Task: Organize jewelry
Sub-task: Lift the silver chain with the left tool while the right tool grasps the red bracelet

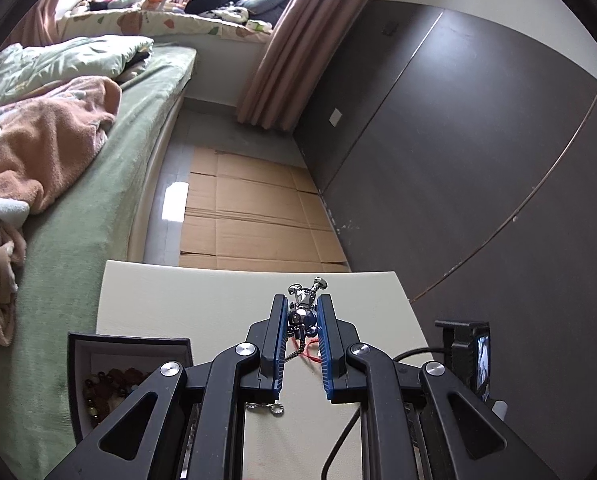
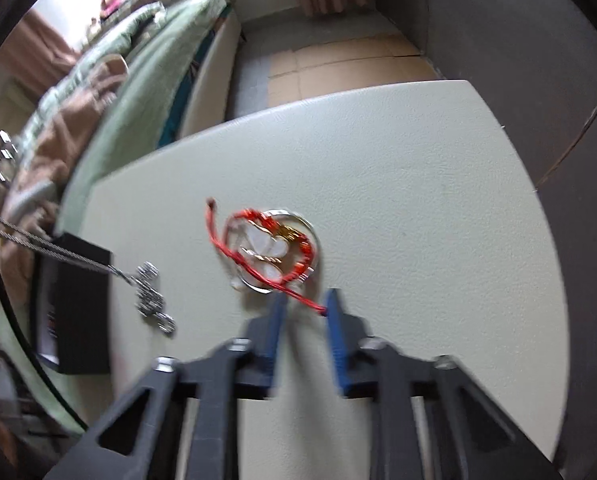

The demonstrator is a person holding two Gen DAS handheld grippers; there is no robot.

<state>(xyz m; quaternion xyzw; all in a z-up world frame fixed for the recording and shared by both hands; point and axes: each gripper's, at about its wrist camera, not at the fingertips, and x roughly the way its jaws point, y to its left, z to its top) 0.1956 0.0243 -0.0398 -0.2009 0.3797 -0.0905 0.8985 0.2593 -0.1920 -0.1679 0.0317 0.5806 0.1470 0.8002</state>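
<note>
My left gripper is shut on a silver figure pendant whose chain hangs down below the jaws, above the pale table. The chain's end and ring trail on the table in the right wrist view. A black jewelry box with brown beads inside sits at the left; it also shows in the right wrist view. My right gripper is open and empty, just in front of a red cord bracelet lying over a silver ring with a white charm.
A bed with green sheet and blankets lies to the left. Cardboard covers the floor beyond the table. A dark wall panel stands at the right. A small black device with a screen and cable sits at the table's right edge.
</note>
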